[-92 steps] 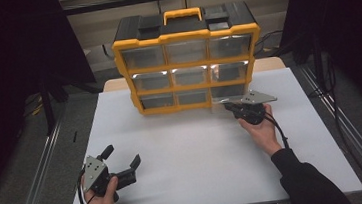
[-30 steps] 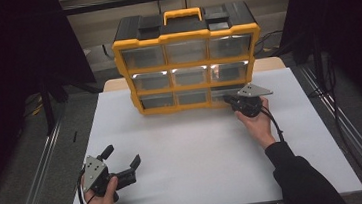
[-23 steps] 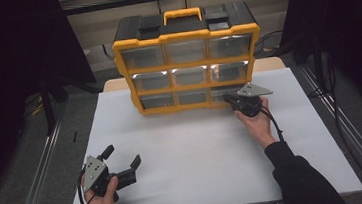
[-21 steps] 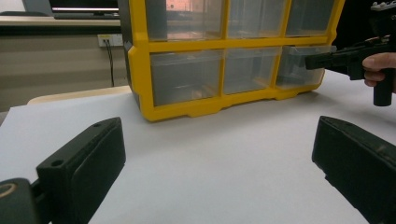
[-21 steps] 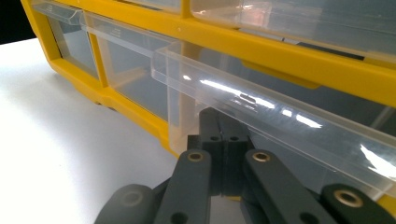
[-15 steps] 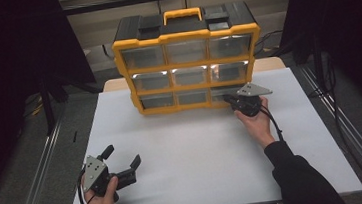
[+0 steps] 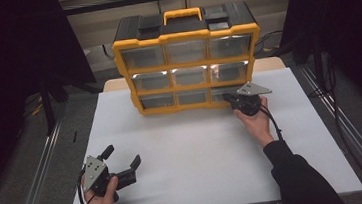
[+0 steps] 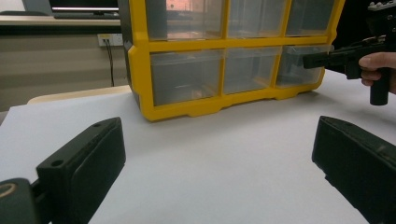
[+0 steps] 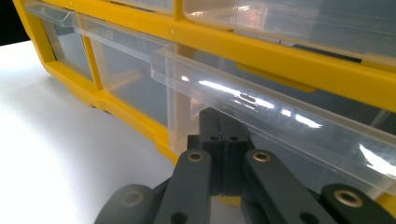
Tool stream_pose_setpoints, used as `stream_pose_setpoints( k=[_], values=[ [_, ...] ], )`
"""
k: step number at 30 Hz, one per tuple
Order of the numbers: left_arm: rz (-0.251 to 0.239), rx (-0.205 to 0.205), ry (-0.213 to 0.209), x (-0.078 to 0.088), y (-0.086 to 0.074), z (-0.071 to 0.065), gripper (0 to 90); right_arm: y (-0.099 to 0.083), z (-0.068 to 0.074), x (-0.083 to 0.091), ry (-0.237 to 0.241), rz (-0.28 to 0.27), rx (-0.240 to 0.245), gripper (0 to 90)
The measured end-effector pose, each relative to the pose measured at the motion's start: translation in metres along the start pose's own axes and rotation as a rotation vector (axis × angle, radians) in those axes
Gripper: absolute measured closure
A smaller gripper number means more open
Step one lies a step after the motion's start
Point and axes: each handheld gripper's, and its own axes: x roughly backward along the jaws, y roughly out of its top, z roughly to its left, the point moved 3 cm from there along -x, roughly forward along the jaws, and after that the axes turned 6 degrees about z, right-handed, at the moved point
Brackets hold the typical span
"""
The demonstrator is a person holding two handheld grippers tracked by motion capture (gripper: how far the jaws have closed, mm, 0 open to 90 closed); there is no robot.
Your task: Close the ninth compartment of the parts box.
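- Jaws of the right gripper [image 7: 230, 99] are seen closed at the bottom-right drawer [image 7: 228, 93]; the left gripper [image 7: 124, 163] is held open.
- Nine clear drawers are counted in one yellow cabinet [image 7: 188, 62] at the desk's [image 7: 199, 150] far edge.
- No writing can be read.

A yellow drawer cabinet [image 7: 188, 61] stands at the far side of the white worktop [image 7: 213, 149]. The right tool [image 7: 230, 99] meets its bottom right drawer [image 7: 228, 93]; the left tool [image 7: 122, 164] rests near left, jaws apart.

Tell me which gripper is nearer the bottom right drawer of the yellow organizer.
Right. The right gripper has its shut jaws at the bottom right drawer, under its clear lip. The left gripper sits open near the table's front left, well apart from it.
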Motion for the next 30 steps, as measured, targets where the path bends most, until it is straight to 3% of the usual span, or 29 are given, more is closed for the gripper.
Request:
stream_pose_setpoints(
  k=[30],
  values=[
    [0.0, -0.001, 0.0, 0.0, 0.0, 0.0001, 2.8, 0.0025, -0.0019, -0.0067, -0.007, -0.007, -0.018, 90.0]
  ],
)
